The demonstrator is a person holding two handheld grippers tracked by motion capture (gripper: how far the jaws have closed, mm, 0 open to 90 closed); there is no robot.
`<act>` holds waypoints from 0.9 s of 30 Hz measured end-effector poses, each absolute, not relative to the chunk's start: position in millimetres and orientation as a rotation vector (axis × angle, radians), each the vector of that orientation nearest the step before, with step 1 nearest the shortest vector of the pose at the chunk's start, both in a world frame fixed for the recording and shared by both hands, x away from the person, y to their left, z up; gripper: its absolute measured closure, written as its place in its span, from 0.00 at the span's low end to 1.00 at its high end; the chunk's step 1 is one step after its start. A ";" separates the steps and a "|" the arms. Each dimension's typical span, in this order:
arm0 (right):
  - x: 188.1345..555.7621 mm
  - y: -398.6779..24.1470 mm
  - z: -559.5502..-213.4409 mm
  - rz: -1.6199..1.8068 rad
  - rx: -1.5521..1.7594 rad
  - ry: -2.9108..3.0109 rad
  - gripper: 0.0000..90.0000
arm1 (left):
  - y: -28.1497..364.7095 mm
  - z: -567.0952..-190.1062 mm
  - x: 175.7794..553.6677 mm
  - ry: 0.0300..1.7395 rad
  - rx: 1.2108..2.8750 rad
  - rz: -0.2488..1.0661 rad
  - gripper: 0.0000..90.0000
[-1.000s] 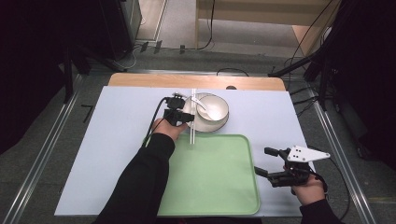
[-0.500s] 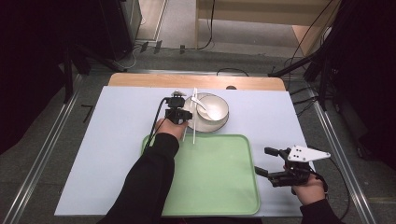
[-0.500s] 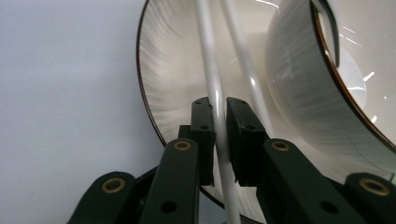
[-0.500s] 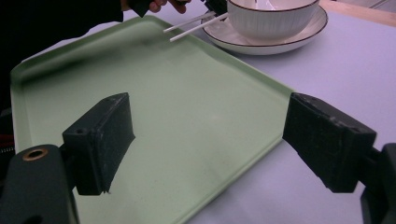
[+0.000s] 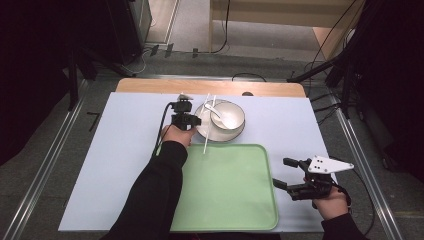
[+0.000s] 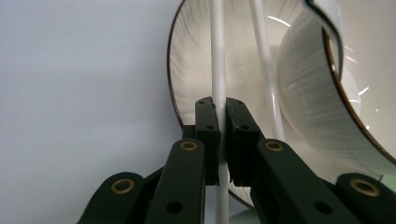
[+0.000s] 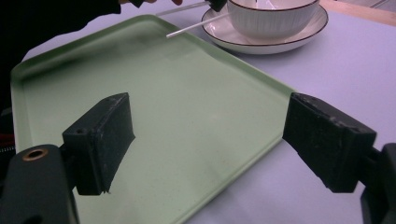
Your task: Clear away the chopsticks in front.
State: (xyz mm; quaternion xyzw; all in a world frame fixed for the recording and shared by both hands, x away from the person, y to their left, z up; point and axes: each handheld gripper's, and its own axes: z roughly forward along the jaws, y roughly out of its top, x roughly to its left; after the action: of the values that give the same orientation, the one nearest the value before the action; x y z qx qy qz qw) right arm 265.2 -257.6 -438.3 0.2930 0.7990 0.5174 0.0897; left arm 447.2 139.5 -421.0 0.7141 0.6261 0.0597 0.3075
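Right claw (image 5: 289, 173) hangs wide open at the near right corner of the green tray (image 5: 225, 200). Beyond the tray's far edge, left claw (image 6: 222, 112) is clamped on one white chopstick (image 6: 218, 56) lying across the saucer (image 5: 202, 131) under the bowl (image 5: 227, 116) — thin, stiff, light, slick. Mid-shaft hold looks sound; a pinch nearer an end would likely let it pivot.

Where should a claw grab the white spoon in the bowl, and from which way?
Grab the spoon by its handle, coming from above. The handle leans up past the rim of the bowl, while the scoop end lies low inside, so the handle looks easiest to reach.
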 end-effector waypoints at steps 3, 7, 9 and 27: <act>265.1 -257.8 -438.3 1.538 0.872 2.376 0.19 | 150.6 -410.5 443.8 1.639 1.888 0.166 0.96; 264.6 -257.4 -437.7 1.546 0.870 2.374 0.19 | 165.5 -395.0 434.7 1.603 1.901 0.169 0.96; 264.4 -257.5 -437.5 1.546 0.869 2.372 0.19 | 173.8 -388.3 428.6 1.581 1.919 0.175 0.96; 263.7 -260.0 -437.8 1.531 0.886 2.365 0.19 | 219.0 -373.9 353.6 1.431 1.940 0.127 0.96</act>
State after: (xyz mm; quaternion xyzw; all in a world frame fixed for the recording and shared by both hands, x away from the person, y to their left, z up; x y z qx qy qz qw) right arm 263.7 -260.0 -437.8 0.2986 0.7974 0.5159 0.0940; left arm 353.6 219.0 -373.9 0.7509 0.5541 0.0493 0.3558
